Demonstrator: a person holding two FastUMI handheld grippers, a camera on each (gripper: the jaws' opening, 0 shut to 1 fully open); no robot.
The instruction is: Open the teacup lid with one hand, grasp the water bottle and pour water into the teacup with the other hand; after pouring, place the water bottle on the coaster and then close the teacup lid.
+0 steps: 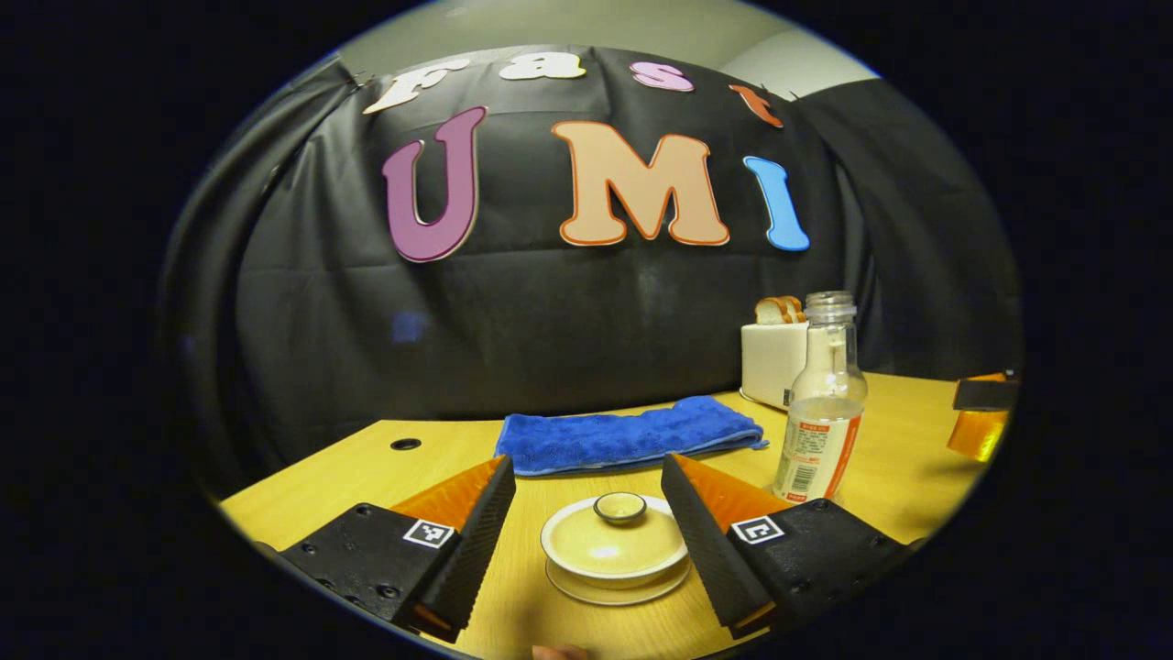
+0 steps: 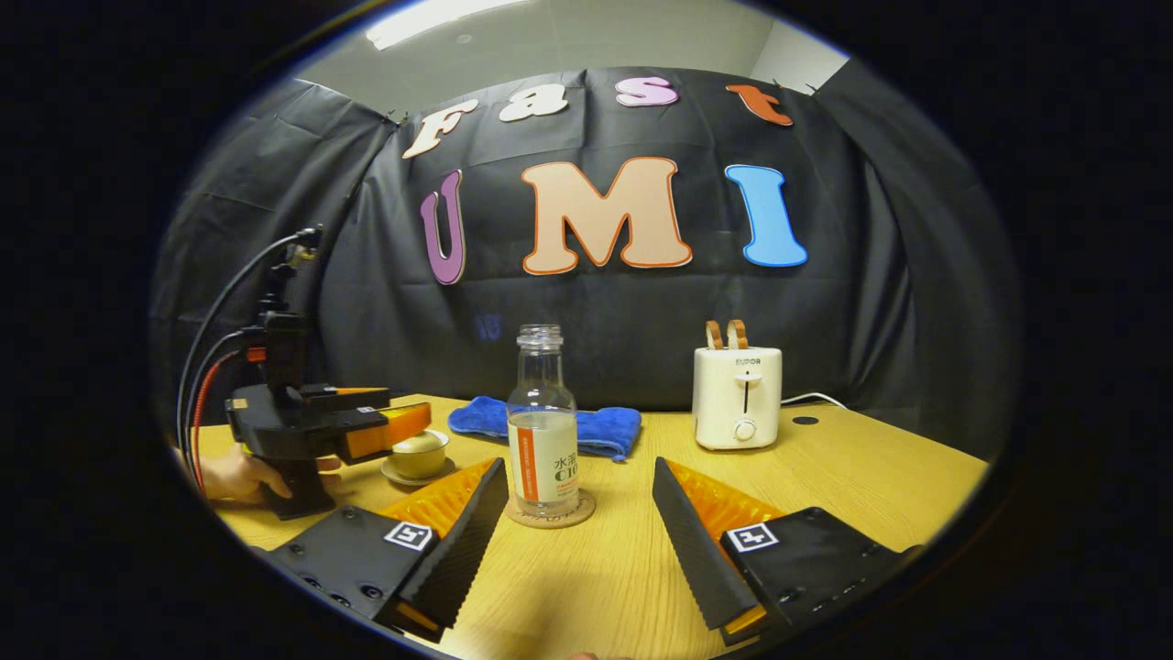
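Note:
A cream lidded teacup (image 1: 614, 543) stands on its saucer, lid on with a small knob on top. My left gripper (image 1: 586, 532) is open, its fingers either side of the cup and not touching it. In the right gripper view the same teacup (image 2: 420, 452) sits at the left, just beyond the tips of the left gripper (image 2: 403, 423), with a hand under it. The uncapped water bottle (image 2: 542, 423), part full, stands upright on a round coaster (image 2: 551, 513). My right gripper (image 2: 577, 522) is open just short of the bottle, nothing between its fingers. The bottle (image 1: 822, 408) stands right of the cup.
A folded blue towel (image 1: 628, 435) lies behind the cup. A white toaster (image 2: 738, 396) with two bread slices stands at the back right on the wooden table (image 2: 852, 477). A cable hole (image 1: 405, 444) is near the far left edge.

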